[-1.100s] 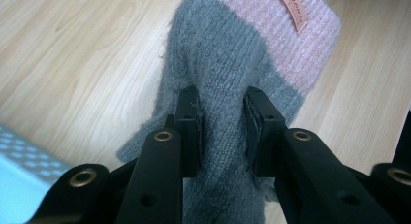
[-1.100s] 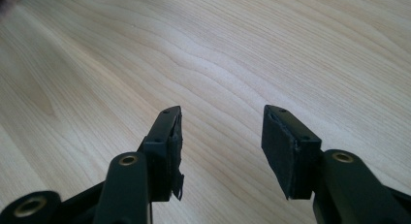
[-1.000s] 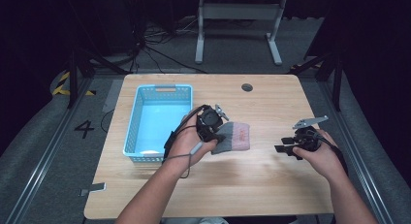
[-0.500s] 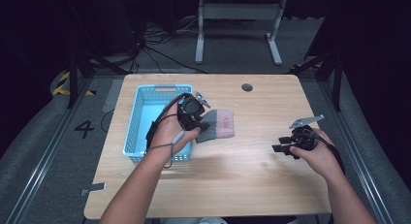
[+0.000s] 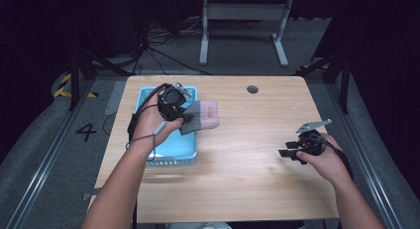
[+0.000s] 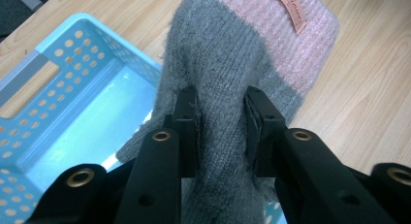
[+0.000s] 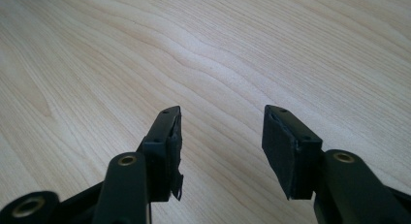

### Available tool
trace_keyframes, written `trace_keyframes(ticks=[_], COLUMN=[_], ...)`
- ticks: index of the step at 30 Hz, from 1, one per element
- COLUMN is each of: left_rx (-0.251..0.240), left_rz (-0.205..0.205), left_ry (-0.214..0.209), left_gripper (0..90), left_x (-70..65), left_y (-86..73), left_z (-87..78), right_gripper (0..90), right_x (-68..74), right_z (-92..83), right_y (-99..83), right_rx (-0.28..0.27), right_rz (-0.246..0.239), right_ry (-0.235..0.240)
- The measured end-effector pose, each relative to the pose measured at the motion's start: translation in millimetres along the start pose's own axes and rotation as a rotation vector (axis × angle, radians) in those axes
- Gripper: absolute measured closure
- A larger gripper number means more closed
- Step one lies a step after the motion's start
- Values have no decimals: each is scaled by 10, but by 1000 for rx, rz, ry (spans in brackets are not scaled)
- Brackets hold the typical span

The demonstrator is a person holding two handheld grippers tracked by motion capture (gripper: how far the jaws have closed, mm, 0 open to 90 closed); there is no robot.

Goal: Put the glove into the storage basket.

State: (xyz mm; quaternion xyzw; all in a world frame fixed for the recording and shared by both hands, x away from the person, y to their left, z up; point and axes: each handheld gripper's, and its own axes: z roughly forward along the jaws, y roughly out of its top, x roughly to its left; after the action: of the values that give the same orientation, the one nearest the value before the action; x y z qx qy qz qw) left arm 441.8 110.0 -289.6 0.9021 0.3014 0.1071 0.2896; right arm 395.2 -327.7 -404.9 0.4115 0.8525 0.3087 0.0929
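A grey knitted cloth with a pink band (image 5: 203, 116) (image 6: 242, 64) hangs in my left gripper (image 5: 185, 117) (image 6: 222, 120), whose jaws are shut on its grey part. It is held above the right rim of the light blue perforated basket (image 5: 171, 149) (image 6: 58, 98), with the pink end out over the table. A small tan label sits on the pink band. My right gripper (image 5: 289, 153) (image 7: 220, 146) rests low over the bare wood at the right of the table, jaws apart with nothing between them.
The wooden table (image 5: 247, 179) has a round cable hole (image 5: 252, 89) at its far edge. The basket is empty inside. Dark floor, cables and a desk frame (image 5: 242, 35) lie beyond the table. A floor mark "4" (image 5: 86, 131) is at the left.
My left hand has carried the cloth leftward and away from me, from the table's middle to over the basket's right rim. The right hand has stayed in place.
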Motion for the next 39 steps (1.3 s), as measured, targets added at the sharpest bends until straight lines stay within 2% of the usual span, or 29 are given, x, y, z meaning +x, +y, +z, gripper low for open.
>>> trace_keyframes(ticks=[13, 22, 25, 28, 31, 34, 39], left_rx=[18, 64, 85, 75, 87, 94, 101], left_rz=[-28, -38, -36, -39, -40, -52, -92], left_ry=[41, 43, 53, 51, 57, 53, 21], left_gripper=[709, 709, 709, 709, 708, 708, 707], left_x=[400, 666, 707, 739, 765, 794, 847], left_y=[-64, -116, -145, -173, -193, -226, -335], left_z=[-89, 40, 121, 147, 170, 215, 371], right_gripper=[501, 500, 500, 500, 499, 498, 498], right_x=[1, 3, 8, 8, 6, 16, 32], right_z=[-43, -54, -55, -57, -46, -22, 4], right_y=[-124, -206, -222, -226, -221, -209, -186], right_rx=[11, 22, 23, 23, 25, 28, 31], right_rz=[26, 45, 48, 48, 44, 42, 32], right_ry=[-17, -26, -29, -29, -29, -22, -17])
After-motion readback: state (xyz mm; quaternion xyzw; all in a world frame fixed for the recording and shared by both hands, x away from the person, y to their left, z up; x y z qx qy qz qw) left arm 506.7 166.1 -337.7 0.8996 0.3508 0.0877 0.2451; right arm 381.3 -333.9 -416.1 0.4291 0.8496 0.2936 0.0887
